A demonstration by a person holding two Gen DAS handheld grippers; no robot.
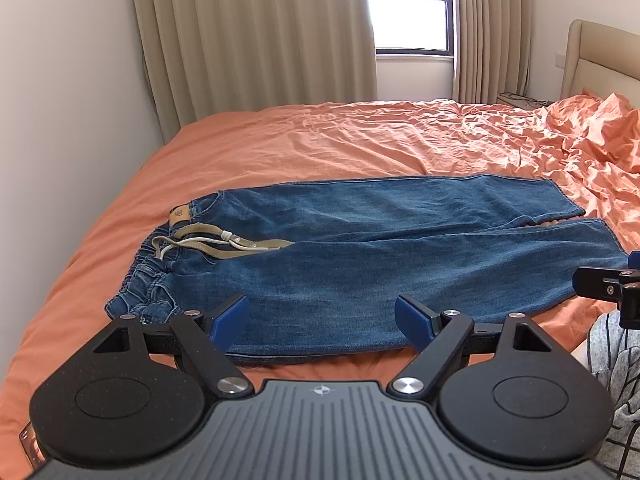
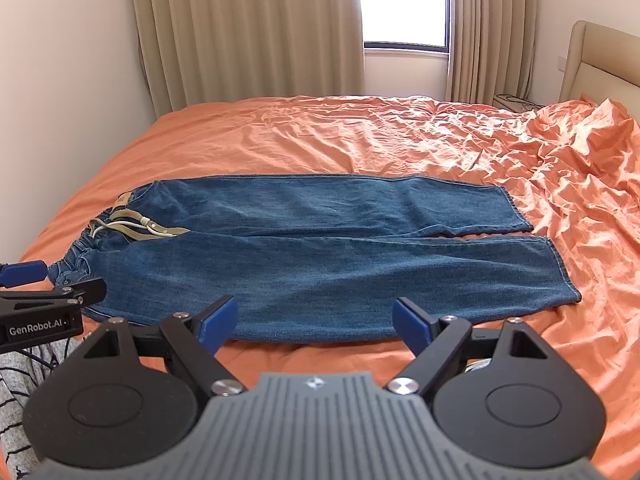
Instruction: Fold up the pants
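Blue jeans (image 1: pixel 360 264) flat, unfolded

Home bedrm, bed w/ orange sheet (image 1: pixel 320 136), headboard (image 1: pixel 600 60), curtains (image 1: pixel 256 40), window (image 1: pixel 408 20)

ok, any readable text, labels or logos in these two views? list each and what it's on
"GenRobot.AI": white print on the black body of the left claw, seen at the left edge of the right wrist view.
Tan patch on the jeans waistband: print too small to read.
Small compass-like emblem on each claw's grey housing: a symbol, no letters.
Nothing else legible.
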